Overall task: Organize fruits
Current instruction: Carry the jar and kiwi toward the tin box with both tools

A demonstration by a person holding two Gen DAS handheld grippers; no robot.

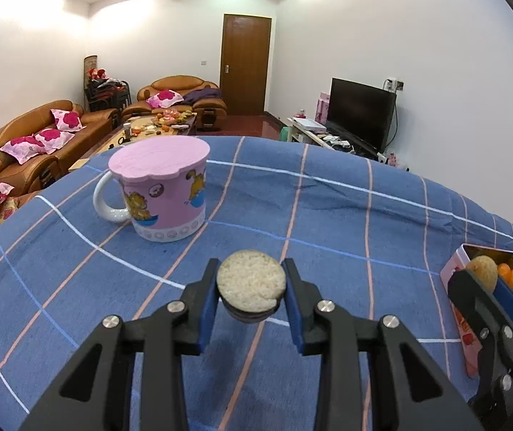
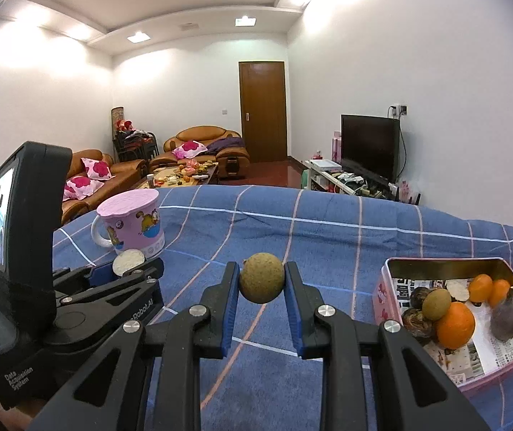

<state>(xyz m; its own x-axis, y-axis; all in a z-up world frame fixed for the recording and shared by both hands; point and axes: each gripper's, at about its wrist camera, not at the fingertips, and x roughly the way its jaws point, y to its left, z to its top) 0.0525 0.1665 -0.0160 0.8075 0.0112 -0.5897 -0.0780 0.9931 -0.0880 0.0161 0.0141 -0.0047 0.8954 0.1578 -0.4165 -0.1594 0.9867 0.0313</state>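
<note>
I'm working in a home living room: tan leather sofas point(image 1: 33, 136), a black flat television point(image 2: 369, 149), a brown wooden door point(image 1: 245, 64).

1. A blue checked cloth point(image 1: 328, 215) is covering the whole surface (wrinkled toward the far edge).
2. A pink lidded mug point(image 1: 163, 194) is standing on it at the left.
3. A pink tin point(image 2: 393, 287) of fruit is sitting at the right.
</note>
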